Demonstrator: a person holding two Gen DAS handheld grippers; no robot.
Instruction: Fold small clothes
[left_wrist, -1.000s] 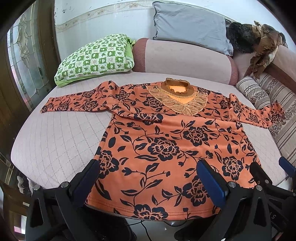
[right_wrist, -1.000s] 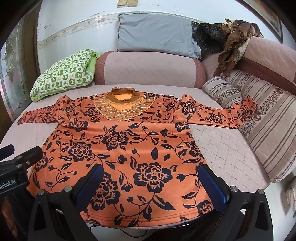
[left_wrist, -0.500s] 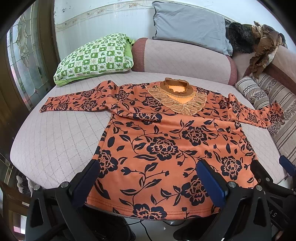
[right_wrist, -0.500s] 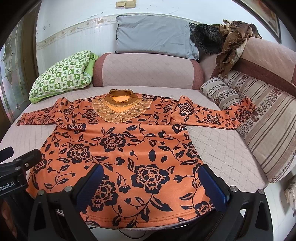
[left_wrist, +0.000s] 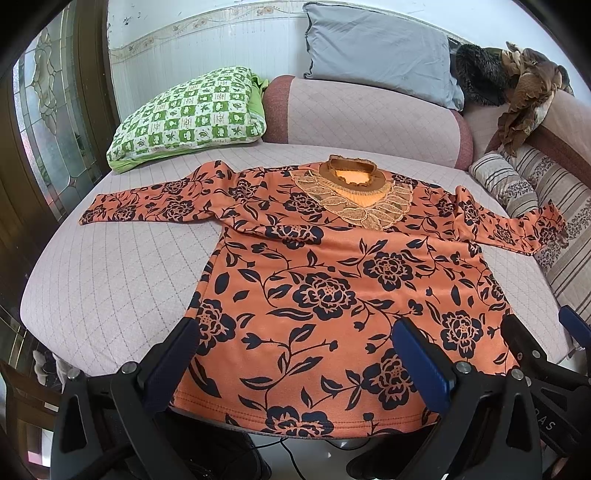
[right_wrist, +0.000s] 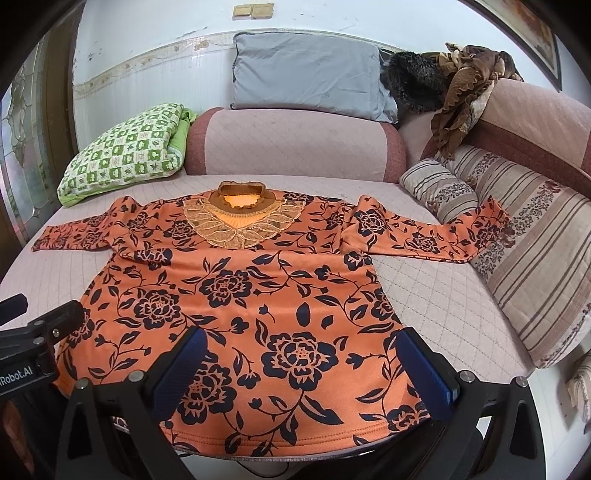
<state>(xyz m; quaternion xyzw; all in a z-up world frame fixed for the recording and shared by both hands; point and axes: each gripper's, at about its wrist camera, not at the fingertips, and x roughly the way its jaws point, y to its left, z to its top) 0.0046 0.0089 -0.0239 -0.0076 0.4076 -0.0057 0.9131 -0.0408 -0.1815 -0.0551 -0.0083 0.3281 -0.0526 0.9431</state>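
Note:
An orange long-sleeved top with dark flowers (left_wrist: 325, 280) lies flat and face up on a pink quilted couch seat (left_wrist: 110, 280), sleeves spread, lace collar (left_wrist: 354, 199) at the far side. It fills the right wrist view too (right_wrist: 236, 295). My left gripper (left_wrist: 295, 358) is open and empty, hovering over the hem near the front edge. My right gripper (right_wrist: 303, 365) is open and empty over the hem's right half. Each gripper shows at the edge of the other's view.
A green checked pillow (left_wrist: 192, 114) lies at the back left, a grey pillow (left_wrist: 376, 51) on the backrest. Striped cushions (right_wrist: 532, 266) line the right side under the right sleeve end. Brown clothes (right_wrist: 458, 88) are heaped at the back right. A cable hangs below the front edge.
Both grippers have drifted slightly back and up from the hem. Jaws stay open. The top has not moved.

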